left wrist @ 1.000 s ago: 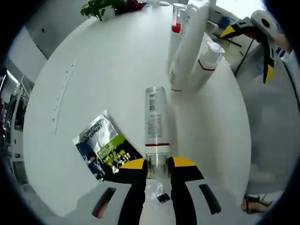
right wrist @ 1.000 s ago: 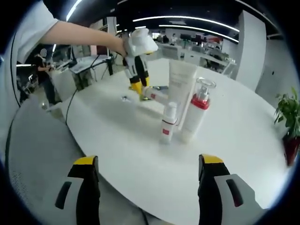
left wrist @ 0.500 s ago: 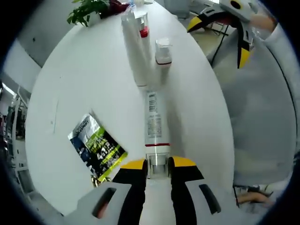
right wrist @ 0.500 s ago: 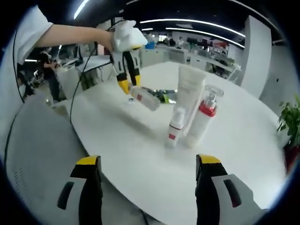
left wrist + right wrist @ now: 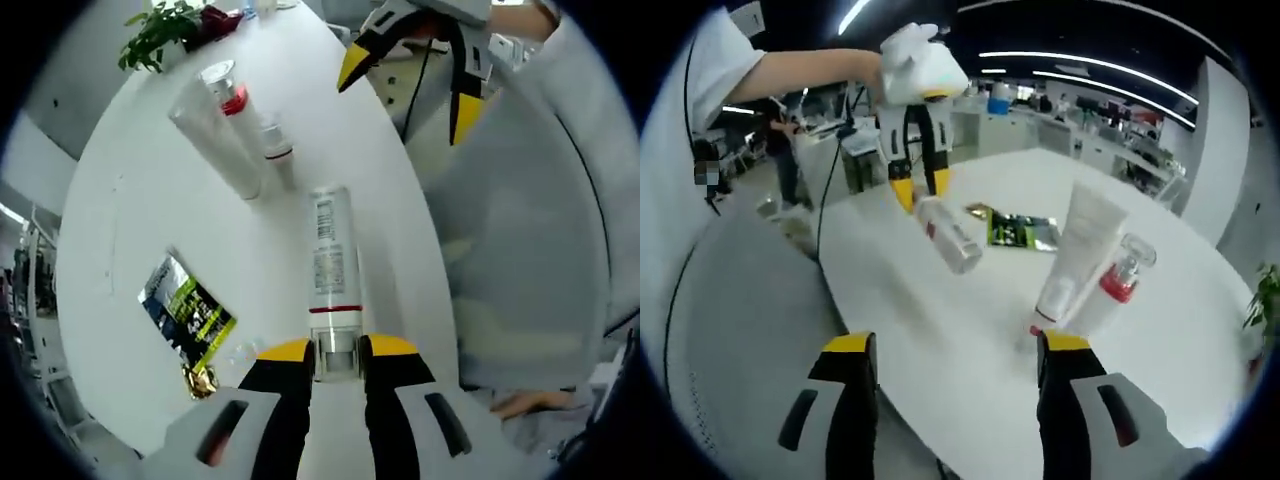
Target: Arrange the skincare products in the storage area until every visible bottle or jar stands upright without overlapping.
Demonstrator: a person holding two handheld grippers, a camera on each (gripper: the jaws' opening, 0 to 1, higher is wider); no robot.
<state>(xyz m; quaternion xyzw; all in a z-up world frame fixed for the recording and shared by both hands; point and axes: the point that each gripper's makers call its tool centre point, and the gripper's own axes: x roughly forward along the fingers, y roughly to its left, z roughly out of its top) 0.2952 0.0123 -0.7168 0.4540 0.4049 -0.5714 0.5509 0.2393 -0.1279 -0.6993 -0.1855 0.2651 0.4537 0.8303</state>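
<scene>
Left gripper (image 5: 337, 350) clamped on the cap end of a clear-capped bottle (image 5: 331, 255), carried tilted above the white table (image 5: 130, 220), probably so it can be stood upright. Right gripper (image 5: 956, 350) wide open, holding nothing, low near the table edge beside the standing tube (image 5: 1080, 250), pump bottle (image 5: 1110, 290) and small bottle (image 5: 1050, 305); green sachet (image 5: 1020, 230) lies flat.

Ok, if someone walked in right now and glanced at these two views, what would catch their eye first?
Probably the clear-capped bottle clamped by its cap in the left gripper, held up above the round white table. Next, the standing cluster farther along the table: a tall white tube, a red-collared pump bottle and a small white bottle. A green and black sachet lies flat nearby.
</scene>
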